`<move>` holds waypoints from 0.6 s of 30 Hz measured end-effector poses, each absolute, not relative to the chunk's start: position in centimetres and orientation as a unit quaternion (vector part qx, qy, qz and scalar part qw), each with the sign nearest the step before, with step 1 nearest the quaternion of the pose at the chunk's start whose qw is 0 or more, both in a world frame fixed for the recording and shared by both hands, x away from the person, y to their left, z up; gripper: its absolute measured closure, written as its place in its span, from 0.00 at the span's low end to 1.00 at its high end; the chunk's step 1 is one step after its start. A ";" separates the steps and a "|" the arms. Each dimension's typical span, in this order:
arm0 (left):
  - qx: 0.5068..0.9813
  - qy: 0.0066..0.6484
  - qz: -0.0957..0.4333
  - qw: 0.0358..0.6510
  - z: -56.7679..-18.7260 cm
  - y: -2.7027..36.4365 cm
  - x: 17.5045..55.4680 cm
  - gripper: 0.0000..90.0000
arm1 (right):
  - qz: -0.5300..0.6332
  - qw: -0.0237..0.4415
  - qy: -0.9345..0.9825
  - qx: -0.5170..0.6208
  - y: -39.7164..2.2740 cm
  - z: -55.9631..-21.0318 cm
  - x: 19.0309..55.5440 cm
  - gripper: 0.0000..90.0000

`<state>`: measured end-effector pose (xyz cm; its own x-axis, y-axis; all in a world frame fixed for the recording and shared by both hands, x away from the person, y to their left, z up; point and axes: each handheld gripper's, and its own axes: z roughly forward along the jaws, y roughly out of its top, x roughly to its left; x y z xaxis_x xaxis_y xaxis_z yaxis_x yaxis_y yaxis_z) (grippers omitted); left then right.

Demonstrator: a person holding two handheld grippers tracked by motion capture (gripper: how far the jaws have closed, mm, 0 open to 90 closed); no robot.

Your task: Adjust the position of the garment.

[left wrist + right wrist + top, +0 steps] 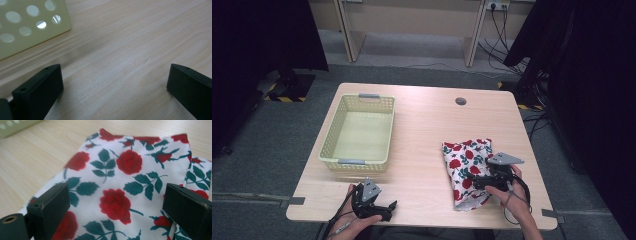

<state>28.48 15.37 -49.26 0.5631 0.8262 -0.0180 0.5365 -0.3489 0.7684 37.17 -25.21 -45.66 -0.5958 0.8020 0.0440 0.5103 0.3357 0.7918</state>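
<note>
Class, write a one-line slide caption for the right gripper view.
Open right tool poised over folded rose-print cloth on the wooden table.

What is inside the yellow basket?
The basket looks empty: its pale floor shows bare in the high view. The strip just behind its near wall is hidden.

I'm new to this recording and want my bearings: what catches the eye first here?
The rose-printed cloth, folded, lies on the right of the table, with the right gripper open just above it. An empty pale yellow basket sits at the left, and the left gripper rests open near the front edge.
</note>
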 end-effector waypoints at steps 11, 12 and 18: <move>0.800 0.426 0.191 0.378 -49.2 15.4 28.5 0.00 | 0.371 0.160 0.810 0.425 -25.0 -47.4 37.9 0.08; 0.799 0.426 0.191 0.379 -49.3 15.4 28.5 0.00 | 0.367 0.161 0.811 0.426 -24.9 -47.6 37.9 0.08; 0.799 0.426 0.192 0.379 -49.3 15.4 28.5 0.00 | 0.355 0.173 0.810 0.434 -23.5 -47.8 38.3 0.08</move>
<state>28.51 15.38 -49.28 0.5627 0.8265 -0.0166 0.5353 -0.3491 0.7692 38.28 -23.48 -47.79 -0.5635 0.8256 0.0291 0.5802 0.3704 0.7254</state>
